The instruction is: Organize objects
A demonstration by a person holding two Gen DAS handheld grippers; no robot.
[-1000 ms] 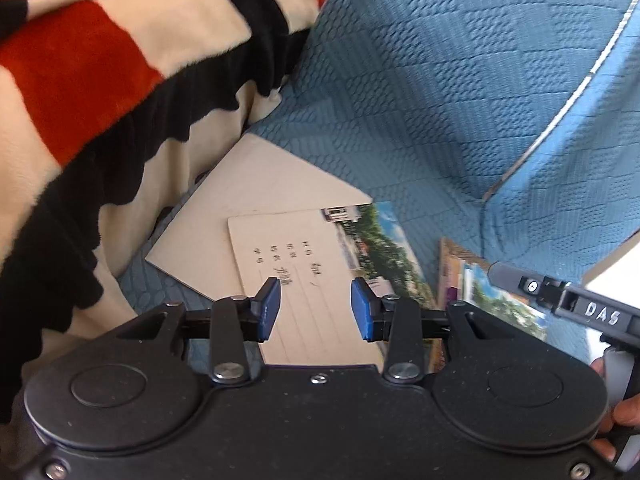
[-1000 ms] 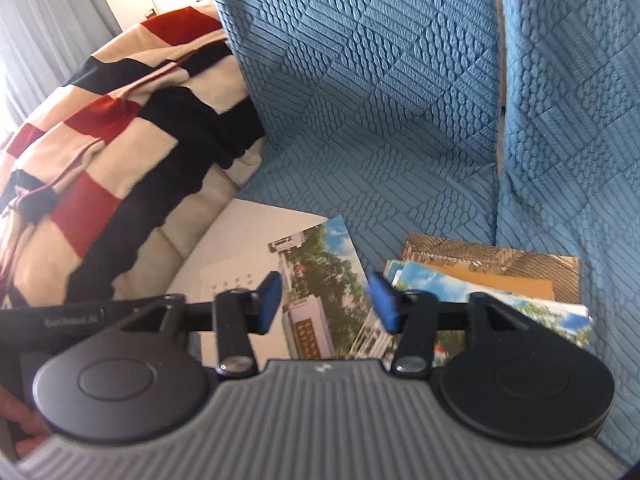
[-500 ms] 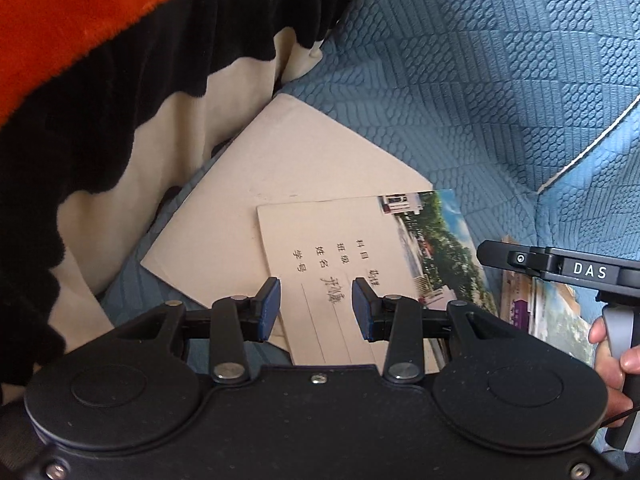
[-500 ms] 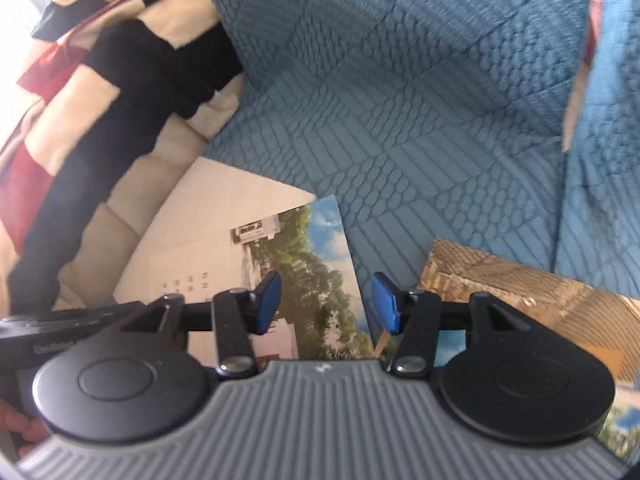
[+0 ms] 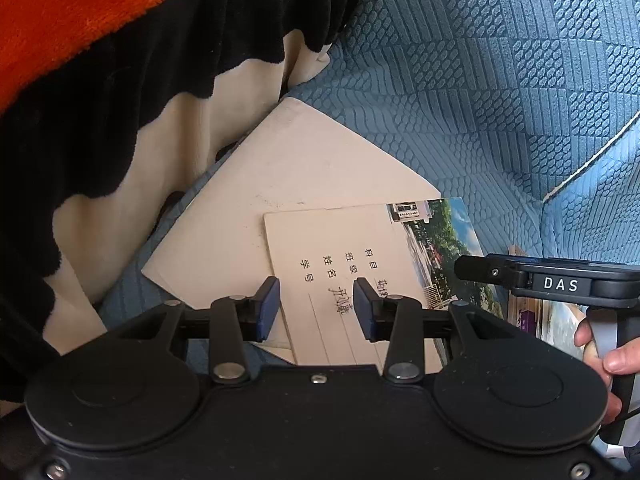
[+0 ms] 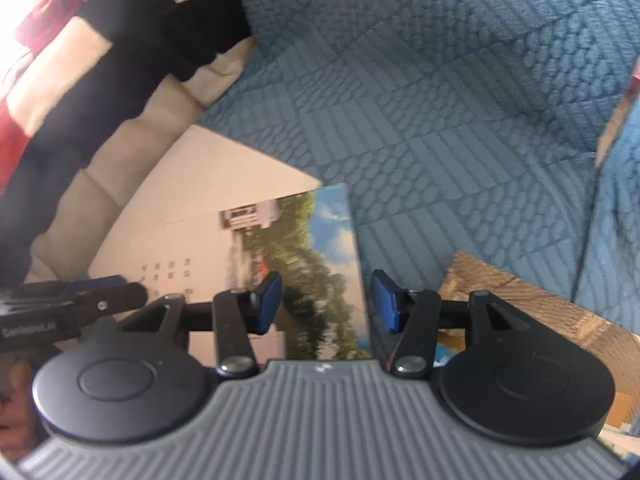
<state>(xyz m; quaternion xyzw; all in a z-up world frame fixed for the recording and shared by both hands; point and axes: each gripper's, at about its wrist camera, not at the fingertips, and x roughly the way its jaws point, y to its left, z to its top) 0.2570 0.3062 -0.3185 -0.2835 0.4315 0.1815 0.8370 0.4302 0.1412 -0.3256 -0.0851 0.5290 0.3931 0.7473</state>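
Note:
A cream notebook with printed characters and handwriting (image 5: 344, 264) lies on a larger beige envelope (image 5: 280, 184) on the blue sofa seat. A booklet with a photo of trees and sky (image 6: 320, 264) lies beside it, partly under it, and shows in the left wrist view (image 5: 440, 240). My left gripper (image 5: 316, 306) is open just above the notebook's near end. My right gripper (image 6: 326, 304) is open over the photo booklet's right edge. A brown-covered booklet (image 6: 520, 304) and more photo booklets (image 5: 556, 320) lie to the right.
A red, black and cream striped blanket (image 5: 120, 80) is bunched against the envelope on the left. The blue quilted sofa back (image 6: 440, 80) rises behind. A cushion with white piping (image 5: 592, 160) is at right. A hand (image 5: 604, 360) holds the right gripper's handle.
Both grippers have moved forward and lower toward the booklets, which look larger now. Both stay open. Nothing on the sofa has moved.

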